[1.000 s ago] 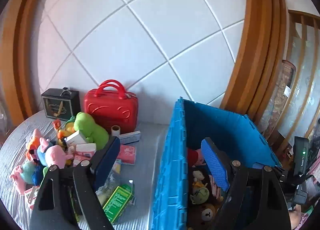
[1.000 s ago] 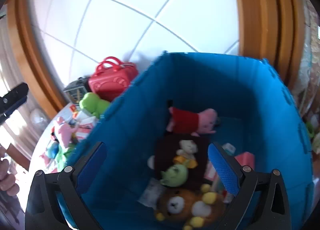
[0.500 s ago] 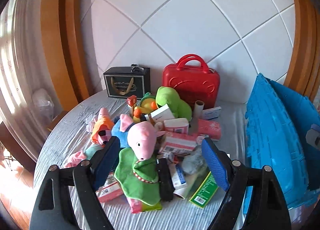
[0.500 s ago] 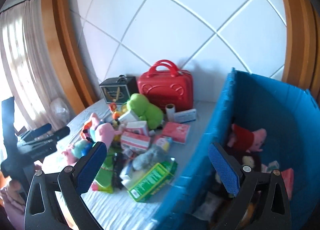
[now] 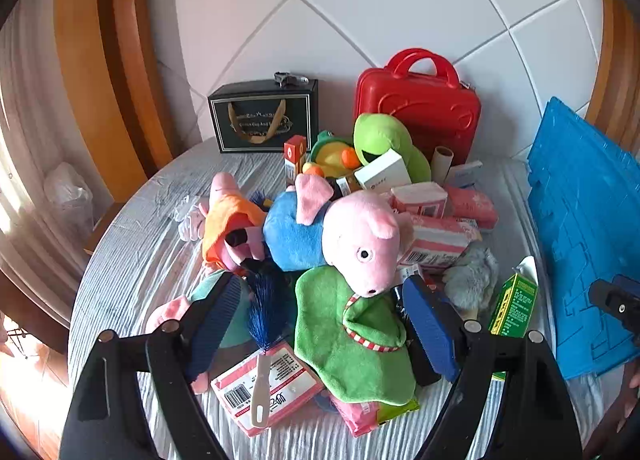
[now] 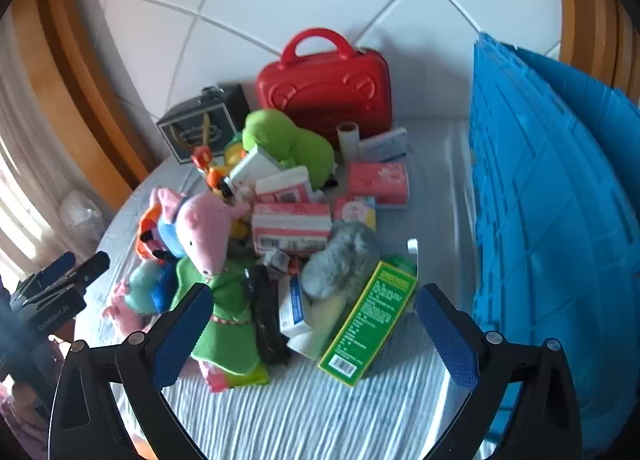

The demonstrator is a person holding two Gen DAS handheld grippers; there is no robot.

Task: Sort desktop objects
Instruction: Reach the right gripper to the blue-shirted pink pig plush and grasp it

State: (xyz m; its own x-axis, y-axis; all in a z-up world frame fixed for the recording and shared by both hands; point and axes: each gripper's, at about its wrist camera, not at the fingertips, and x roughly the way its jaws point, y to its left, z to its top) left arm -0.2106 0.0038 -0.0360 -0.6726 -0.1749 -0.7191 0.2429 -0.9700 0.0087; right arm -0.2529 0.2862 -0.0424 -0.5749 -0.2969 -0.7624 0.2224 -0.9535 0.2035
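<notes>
you're at the reaching step: both grippers are spread wide and carry nothing. your left gripper (image 5: 320,320) hangs over the pink pig plush (image 5: 360,240) in its green dress, left of the blue crate (image 5: 580,227). your right gripper (image 6: 316,328) faces the green box (image 6: 368,324) (just beside the crate). next, i'd judge, lower and close on the pig.

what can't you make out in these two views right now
- Inside of the blue crate: both views show only its outer wall, so its contents are hidden.
- Print on the green box: too small and blurred in the right view; half hidden behind a finger in the left view.
- Black item beside the green-dressed pig: mostly buried in the pile; I cannot identify it.
- Black box lettering: too small.
</notes>
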